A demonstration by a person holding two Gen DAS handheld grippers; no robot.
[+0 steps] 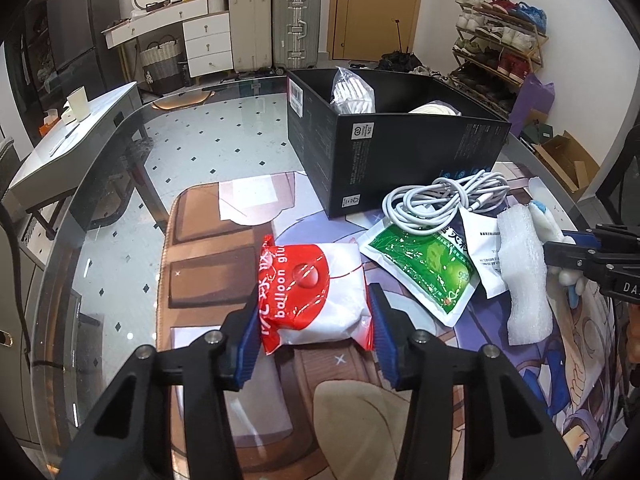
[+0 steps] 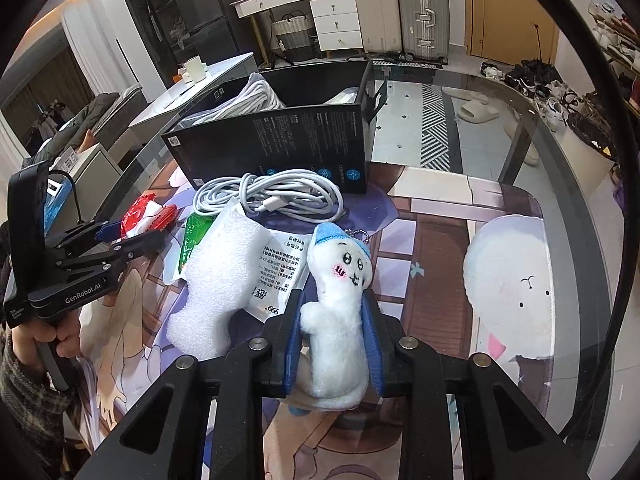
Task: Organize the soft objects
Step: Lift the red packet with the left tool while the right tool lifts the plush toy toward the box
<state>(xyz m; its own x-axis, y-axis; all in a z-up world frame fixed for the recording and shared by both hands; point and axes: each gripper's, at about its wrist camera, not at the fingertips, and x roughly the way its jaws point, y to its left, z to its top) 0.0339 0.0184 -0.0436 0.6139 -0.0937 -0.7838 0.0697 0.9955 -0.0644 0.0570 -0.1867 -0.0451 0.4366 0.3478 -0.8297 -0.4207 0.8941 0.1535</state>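
Observation:
My left gripper [image 1: 314, 320] is shut on a red and white balloon glue packet [image 1: 314, 290], its blue pads pressing both sides, over the printed mat. My right gripper [image 2: 332, 332] is shut on a white plush toy with a blue cap [image 2: 340, 292]. In the left wrist view the right gripper [image 1: 560, 256] shows at the right edge with the plush [image 1: 538, 216]. In the right wrist view the left gripper [image 2: 108, 236] shows at the left with the packet [image 2: 146, 214]. A black box [image 1: 400, 148] stands beyond, holding a bag of white items [image 1: 354, 94].
On the mat lie a coiled white cable [image 1: 444, 196], a green packet [image 1: 424, 264], a white printed sachet [image 1: 482, 248] and a white foam piece [image 1: 526, 276]. The glass table edge [image 1: 76, 200] curves at the left. Suitcases [image 1: 296, 24] and a shoe rack [image 1: 500, 44] stand behind.

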